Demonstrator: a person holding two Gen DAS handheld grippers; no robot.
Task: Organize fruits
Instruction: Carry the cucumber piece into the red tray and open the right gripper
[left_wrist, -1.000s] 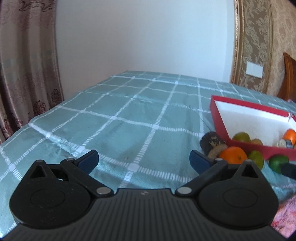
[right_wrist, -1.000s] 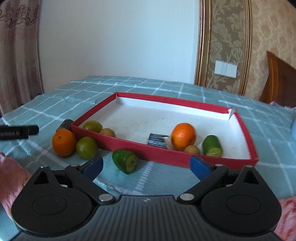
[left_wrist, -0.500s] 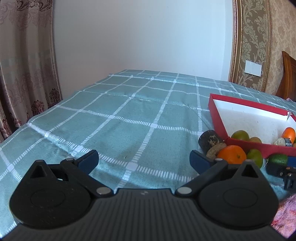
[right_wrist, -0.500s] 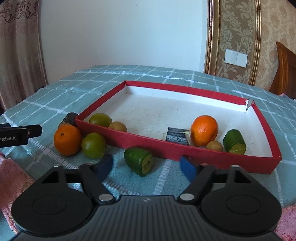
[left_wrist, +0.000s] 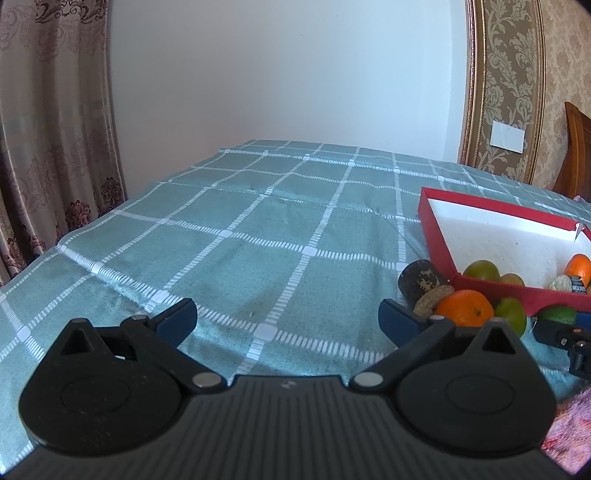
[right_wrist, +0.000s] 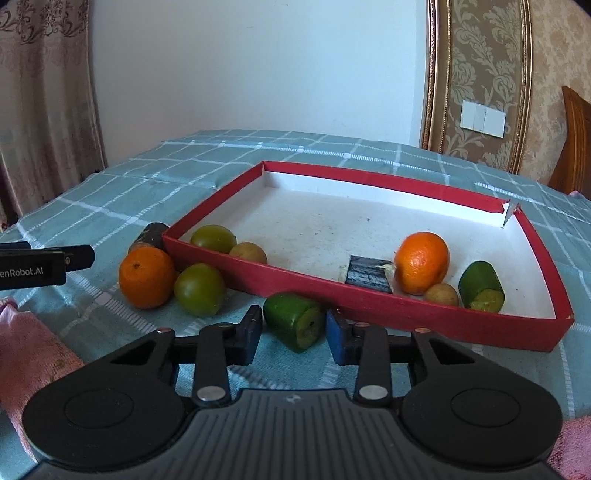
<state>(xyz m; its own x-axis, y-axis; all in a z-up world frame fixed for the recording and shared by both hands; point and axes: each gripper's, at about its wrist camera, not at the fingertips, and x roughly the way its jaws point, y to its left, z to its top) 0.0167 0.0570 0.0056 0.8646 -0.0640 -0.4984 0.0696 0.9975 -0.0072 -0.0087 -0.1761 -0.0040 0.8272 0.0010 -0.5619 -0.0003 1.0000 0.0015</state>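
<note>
Green cut fruit piece (right_wrist: 295, 321) sits on the checked tablecloth (right_wrist: 110, 206) just outside the red tray (right_wrist: 406, 306) — right gripper (right_wrist: 293, 334) pads bracket it, contact unclear. Left gripper (left_wrist: 286, 319) spread wide, empty.

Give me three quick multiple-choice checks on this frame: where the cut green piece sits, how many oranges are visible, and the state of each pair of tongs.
1. The cut green fruit piece nearest the right tongs lies:
A. inside the red tray
B. on the cloth outside the tray's near wall
C. on the pink towel

2. Oranges in the right wrist view:
A. one
B. two
C. three

3. The left tongs are:
A. open and empty
B. shut on an orange
C. shut on the tray

Answers: 1 B, it rests before the red tray. 2 B, one orange outside, one orange inside. 3 A, only cloth between the fingers.
</note>
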